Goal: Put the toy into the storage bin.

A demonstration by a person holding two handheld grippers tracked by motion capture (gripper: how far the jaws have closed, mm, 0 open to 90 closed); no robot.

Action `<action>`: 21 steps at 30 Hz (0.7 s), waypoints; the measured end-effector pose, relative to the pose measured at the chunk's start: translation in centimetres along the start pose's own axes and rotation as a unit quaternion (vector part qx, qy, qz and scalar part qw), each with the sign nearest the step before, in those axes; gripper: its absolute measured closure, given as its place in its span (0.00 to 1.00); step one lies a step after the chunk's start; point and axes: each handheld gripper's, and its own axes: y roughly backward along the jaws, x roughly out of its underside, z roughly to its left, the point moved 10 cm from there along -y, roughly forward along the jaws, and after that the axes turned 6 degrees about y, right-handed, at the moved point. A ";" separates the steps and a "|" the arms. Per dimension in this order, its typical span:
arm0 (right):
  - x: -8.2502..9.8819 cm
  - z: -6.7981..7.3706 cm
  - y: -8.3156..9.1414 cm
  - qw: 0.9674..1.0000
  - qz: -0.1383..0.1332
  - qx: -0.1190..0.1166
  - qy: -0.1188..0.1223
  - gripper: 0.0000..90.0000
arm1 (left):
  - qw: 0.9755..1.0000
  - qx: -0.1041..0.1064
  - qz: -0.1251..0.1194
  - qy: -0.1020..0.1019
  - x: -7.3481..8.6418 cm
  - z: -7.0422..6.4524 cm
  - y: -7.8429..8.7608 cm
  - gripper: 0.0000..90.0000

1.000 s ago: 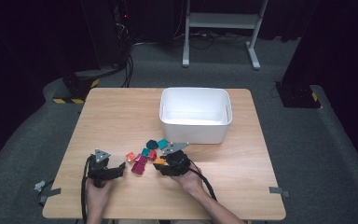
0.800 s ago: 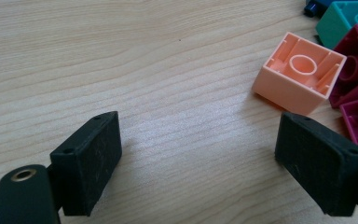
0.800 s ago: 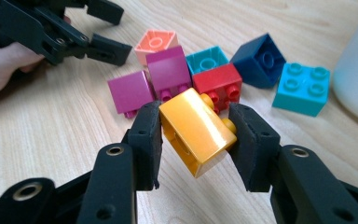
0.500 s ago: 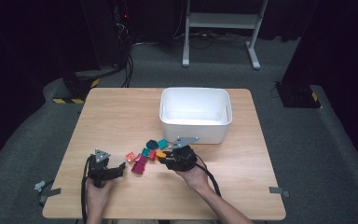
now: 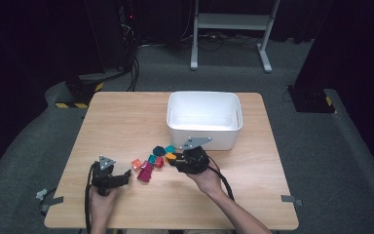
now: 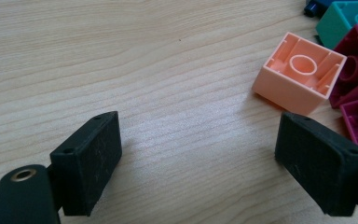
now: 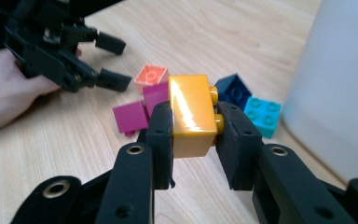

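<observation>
Item: orange brick, clamped between the two jaws of the right tool, studs turned toward one pad, lifted clear of the desk and just short of the white bin. The jaws had just been closing, with the brick between them.

Left tool: jaws wide apart, nothing between them, resting low over bare wood beside a peach brick.

Handling note: carrying the brick level, clearing the bin's near rim before release and opening low inside would likely prevent a bounce. The grip looked square, so a slip seemed unlikely.

Loose stock: magenta bricks, navy brick, turquoise brick, clustered near the bin.

Not legible: the bin's floor under its near wall; bricks cut by the left gripper view's edge; exact brick count in the pile.
</observation>
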 end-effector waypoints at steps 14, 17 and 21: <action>-2.5 -1.8 3.3 1.000 -0.014 0.019 0.001 0.76 | 1.000 0.000 0.000 0.000 0.0 0.0 0.0 0.16; -3.1 -2.3 4.3 0.999 -0.021 0.023 -0.004 0.75 | 1.000 0.000 0.000 0.000 0.0 0.0 0.0 0.16; -3.8 -2.8 5.3 0.999 -0.028 0.030 -0.007 0.75 | 1.000 0.000 0.000 0.000 0.0 0.0 0.0 0.16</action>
